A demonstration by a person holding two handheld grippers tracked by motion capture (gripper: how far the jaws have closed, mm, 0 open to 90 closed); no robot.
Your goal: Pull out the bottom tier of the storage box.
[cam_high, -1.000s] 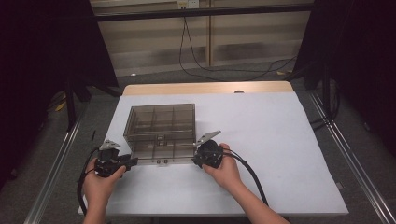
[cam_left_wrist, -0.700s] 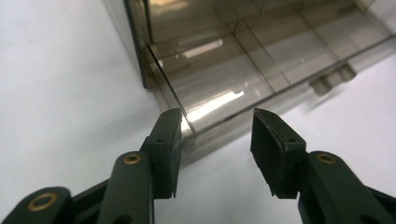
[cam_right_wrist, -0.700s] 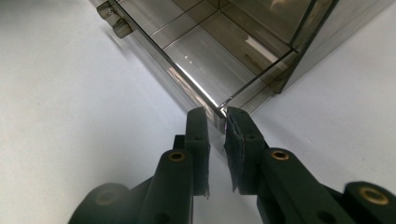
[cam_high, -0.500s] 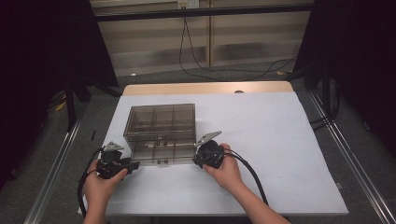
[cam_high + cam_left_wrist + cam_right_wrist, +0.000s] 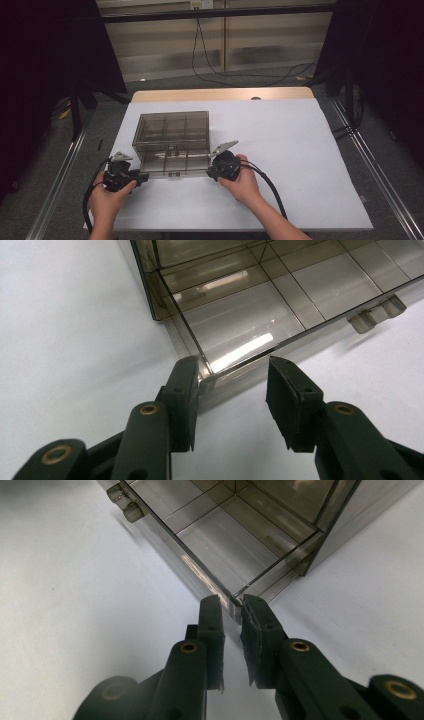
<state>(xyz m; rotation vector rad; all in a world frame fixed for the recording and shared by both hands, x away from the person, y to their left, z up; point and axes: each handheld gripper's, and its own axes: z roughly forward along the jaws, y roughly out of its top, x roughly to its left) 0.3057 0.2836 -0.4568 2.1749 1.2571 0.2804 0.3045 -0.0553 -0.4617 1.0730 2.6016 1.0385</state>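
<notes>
Left tongs [image 5: 232,382] hide the box's [image 5: 240,315] near corner.

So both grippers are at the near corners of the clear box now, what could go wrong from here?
1. The right gripper pinches only the thin rim at the corner of the compartment box; it could slip off.
2. The left gripper is open around its corner, so lifting now would likely tilt the box.
3. The latch tabs on the front look closed; forcing the lid might drag the box across the table.

Left hand-held gripper [image 5: 232,390] agape, right hand-held gripper [image 5: 232,615] narrowed

High view looks down; both gripper views closely share the box [image 5: 172,142].
</notes>
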